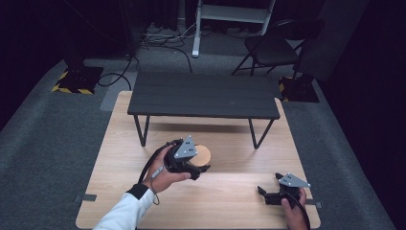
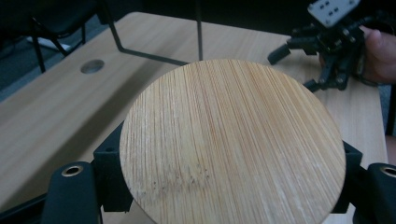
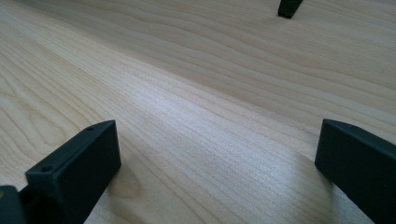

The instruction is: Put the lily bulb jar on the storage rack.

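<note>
A round bamboo disc (image 1: pixel 204 154) sits flat between the jaws of my left gripper (image 1: pixel 194 166), which is shut on it over the middle of the light wooden table (image 1: pixel 119 158). In the left gripper view the disc (image 2: pixel 233 144) is large and level, with a black jaw against its edge on each side. My right gripper (image 1: pixel 269 184) rests low at the table's front right, held by a hand. Its jaws stand wide apart with bare wood between them, so the right gripper (image 3: pixel 215 154) is open. The left gripper view shows the right gripper (image 2: pixel 294 70) farther off.
A low black bench (image 1: pixel 203 96) on thin metal legs stands across the far half of the table. A round hole (image 2: pixel 92 66) is set in the tabletop near one leg. Beyond the table are a folding chair (image 1: pixel 270 48), floor cables and a white stand.
</note>
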The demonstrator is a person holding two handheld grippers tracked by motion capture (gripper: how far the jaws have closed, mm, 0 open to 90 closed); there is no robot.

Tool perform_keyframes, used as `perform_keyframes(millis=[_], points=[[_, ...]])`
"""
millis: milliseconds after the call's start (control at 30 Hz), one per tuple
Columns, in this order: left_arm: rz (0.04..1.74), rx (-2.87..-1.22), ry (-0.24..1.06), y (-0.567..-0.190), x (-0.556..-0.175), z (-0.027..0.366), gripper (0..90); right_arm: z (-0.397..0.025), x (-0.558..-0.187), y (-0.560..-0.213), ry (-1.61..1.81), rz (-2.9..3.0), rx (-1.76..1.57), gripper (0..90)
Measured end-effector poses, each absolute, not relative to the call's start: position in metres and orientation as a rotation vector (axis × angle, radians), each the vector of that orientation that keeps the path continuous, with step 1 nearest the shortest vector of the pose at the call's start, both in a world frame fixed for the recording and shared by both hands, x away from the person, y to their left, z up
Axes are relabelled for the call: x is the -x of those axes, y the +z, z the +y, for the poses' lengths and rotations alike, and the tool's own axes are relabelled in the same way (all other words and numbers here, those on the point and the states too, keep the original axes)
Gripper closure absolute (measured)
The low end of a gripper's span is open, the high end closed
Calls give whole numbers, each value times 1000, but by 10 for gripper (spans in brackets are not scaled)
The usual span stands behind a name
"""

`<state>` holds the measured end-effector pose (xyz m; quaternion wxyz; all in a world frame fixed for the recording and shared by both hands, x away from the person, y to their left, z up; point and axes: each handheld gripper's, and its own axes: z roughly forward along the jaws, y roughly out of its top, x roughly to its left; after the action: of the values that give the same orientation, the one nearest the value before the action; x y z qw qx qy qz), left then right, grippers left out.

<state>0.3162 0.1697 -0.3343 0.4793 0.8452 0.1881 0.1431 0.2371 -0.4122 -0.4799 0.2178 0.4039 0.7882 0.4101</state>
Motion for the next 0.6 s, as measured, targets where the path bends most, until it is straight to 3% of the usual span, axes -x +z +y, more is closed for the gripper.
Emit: perform_keyframes(millis=[300,600], points=[[466,-2013,326,-298,-340,174,256,-412,-237,-480,1135,2183,-1118,0],[471,-1992,383,-259,-359,172,255,-412,-237,-480,1135,2183,-1118,0]])
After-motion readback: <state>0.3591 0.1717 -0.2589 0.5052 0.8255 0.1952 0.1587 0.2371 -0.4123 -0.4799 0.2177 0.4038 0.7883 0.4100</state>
